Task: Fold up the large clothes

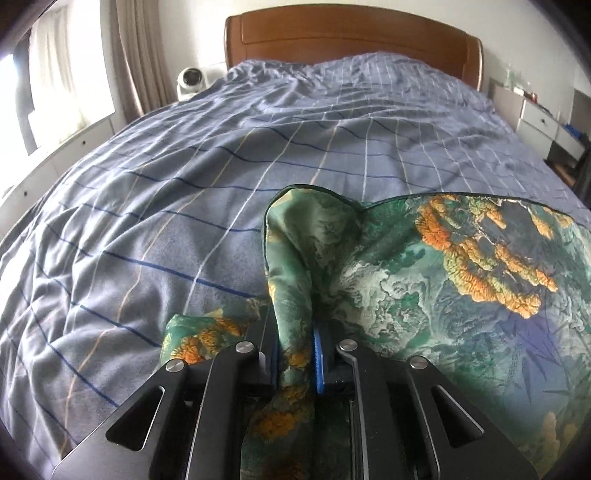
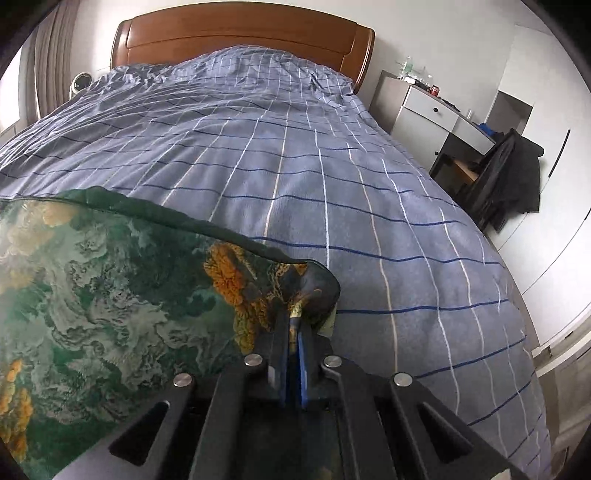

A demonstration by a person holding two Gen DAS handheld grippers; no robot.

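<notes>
**Green printed garment held at two corners over the bed**

The garment (image 1: 424, 280) is a thin, glossy cloth printed with a green and pale grey landscape pattern, broken by clumps of orange-yellow and a patch of blue-violet near its lower right in the left wrist view. A dark green piped hem runs along its far edge. It is spread between the two grippers above the blue checked duvet (image 1: 184, 184) that covers the bed, its far edge arching across the foreground of both views.

The left gripper (image 1: 295, 350) has its jaws closed on a bunched fold of the cloth, which rises from between the blue pads into a loose upright loop; a smaller lobe of the same print (orange on green) spills out to the left of the fingers. The right gripper (image 2: 293, 332) has its jaws pressed nearly together on a gathered corner of the garment (image 2: 110, 295), with the fabric puckered into a small dark pouch just beyond the fingertips.

Behind stands a wooden headboard (image 2: 240, 29).
</notes>
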